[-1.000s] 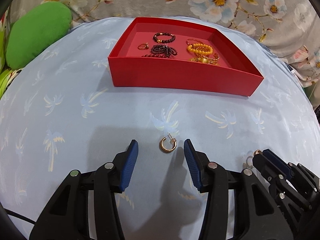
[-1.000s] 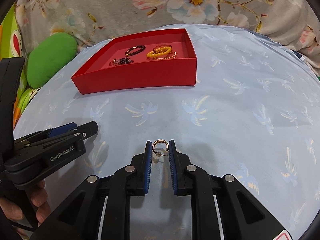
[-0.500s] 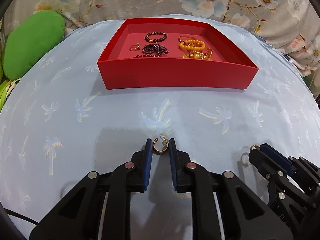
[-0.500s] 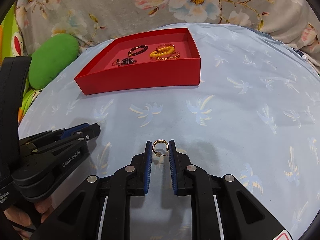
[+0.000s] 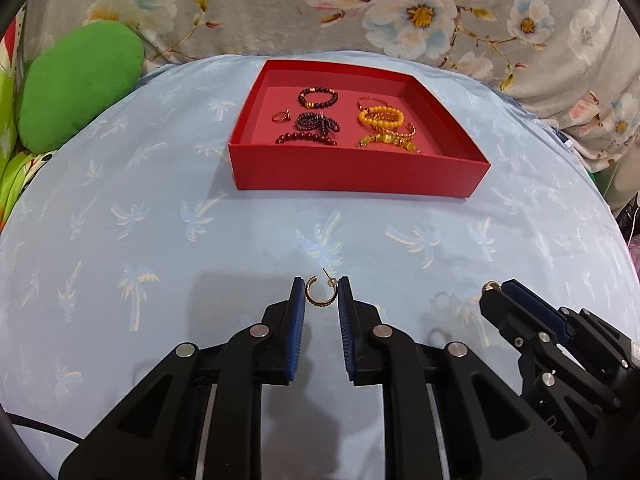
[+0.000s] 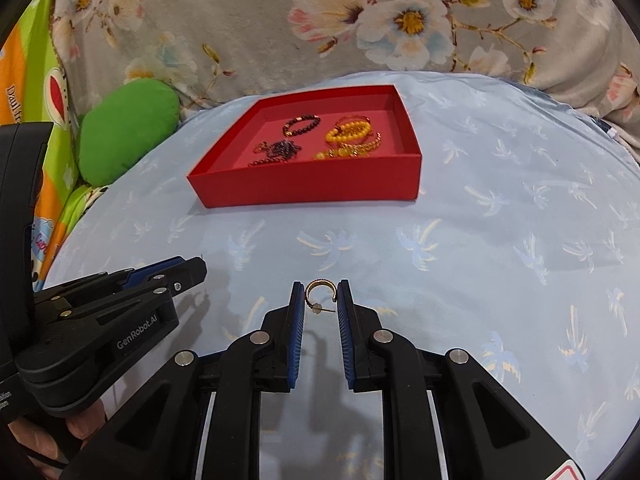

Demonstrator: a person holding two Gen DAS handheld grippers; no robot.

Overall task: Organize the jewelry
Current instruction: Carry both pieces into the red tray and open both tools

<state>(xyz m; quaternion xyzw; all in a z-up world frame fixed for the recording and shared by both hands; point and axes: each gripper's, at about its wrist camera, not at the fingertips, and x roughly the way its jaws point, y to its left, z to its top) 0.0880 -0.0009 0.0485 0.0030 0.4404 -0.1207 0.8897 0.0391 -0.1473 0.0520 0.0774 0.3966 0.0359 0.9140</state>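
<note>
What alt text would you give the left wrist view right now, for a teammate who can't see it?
The left gripper pinches a small gold hoop earring above a pale blue palm-print cloth. Beyond it sits an open red box holding dark and yellow bead bracelets; the right gripper, lower right, holds a second earring.

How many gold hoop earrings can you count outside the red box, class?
2: one hoop earring is clamped in the left tool, the other hoop earring in the right tool. The box contents could hide more.
</note>
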